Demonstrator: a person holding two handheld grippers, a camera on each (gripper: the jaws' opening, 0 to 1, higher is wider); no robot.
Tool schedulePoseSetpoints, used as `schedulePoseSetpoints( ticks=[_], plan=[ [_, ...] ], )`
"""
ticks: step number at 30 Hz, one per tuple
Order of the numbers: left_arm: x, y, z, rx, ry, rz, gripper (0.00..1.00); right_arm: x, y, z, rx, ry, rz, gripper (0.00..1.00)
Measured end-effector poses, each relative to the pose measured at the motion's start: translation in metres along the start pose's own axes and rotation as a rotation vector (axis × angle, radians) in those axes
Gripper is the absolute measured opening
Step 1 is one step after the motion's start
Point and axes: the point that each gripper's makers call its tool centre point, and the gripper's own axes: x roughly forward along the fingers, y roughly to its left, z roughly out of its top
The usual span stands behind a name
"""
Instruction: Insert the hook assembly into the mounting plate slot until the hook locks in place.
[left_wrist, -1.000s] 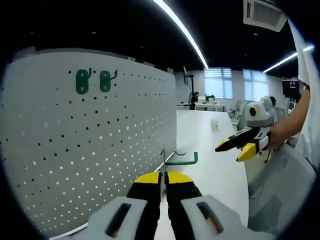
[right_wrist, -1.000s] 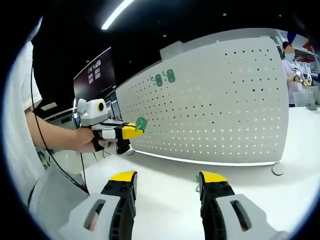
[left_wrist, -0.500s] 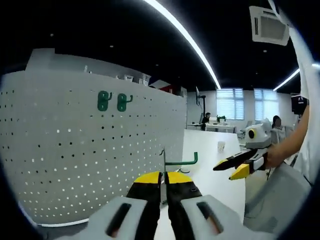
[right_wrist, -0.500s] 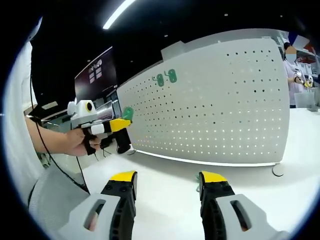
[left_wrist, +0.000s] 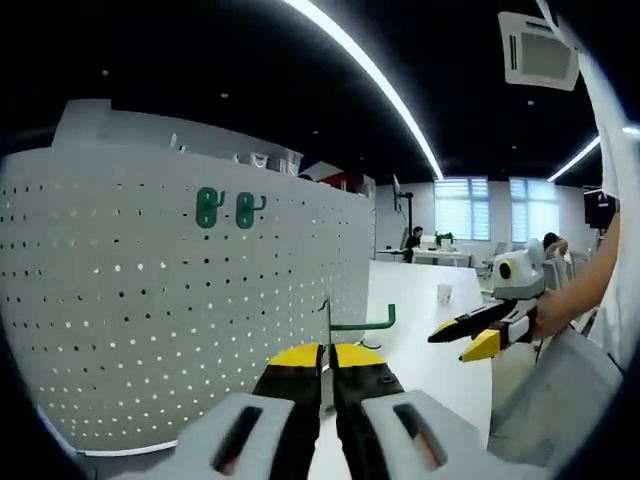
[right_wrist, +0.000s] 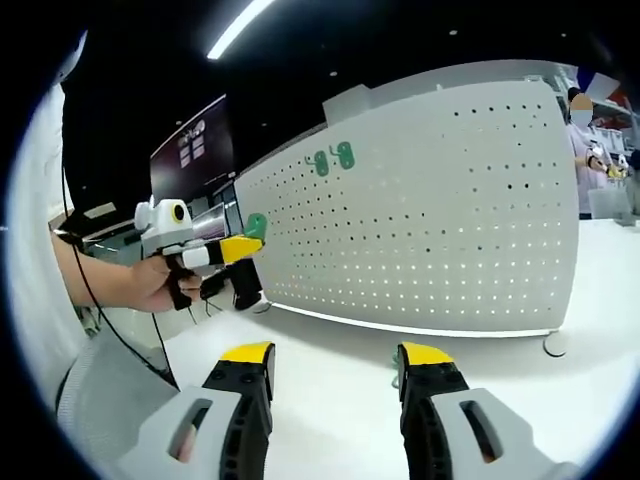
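Gripping green hook (left_wrist: 362, 323) — plate hidden

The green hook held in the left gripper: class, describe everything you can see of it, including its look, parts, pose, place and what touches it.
The green hook looks like thin coated metal wire: a long straight arm ending in a short upturned tip, joined to an upright stem. The left gripper is shut on the stem between its yellow-tipped jaws, holding it in the air in front of the white pegboard, not yet touching it. In the right gripper view its green plate shows at the jaw tips, short of the board.
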Motion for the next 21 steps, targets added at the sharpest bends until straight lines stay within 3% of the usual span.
schedulePoseSetpoints(
  ticks=[3,6,9,21],
  plan=[
    [0.000,-0.001,-0.001,0.004,0.006,-0.003,0.03,-0.002,0.004,0.012,-0.017,-0.055,0.014,0.48],
    [0.000,-0.002,0.000,-0.007,0.002,-0.005,0.03,-0.006,0.009,0.034,-0.034,-0.160,0.028,0.47],
    [0.001,-0.003,0.001,-0.004,-0.001,-0.005,0.03,-0.008,0.015,0.043,-0.046,-0.204,0.049,0.47],
    [0.000,-0.003,0.002,0.000,-0.002,-0.004,0.03,-0.002,0.029,0.042,-0.050,-0.186,0.103,0.45]
  ],
)
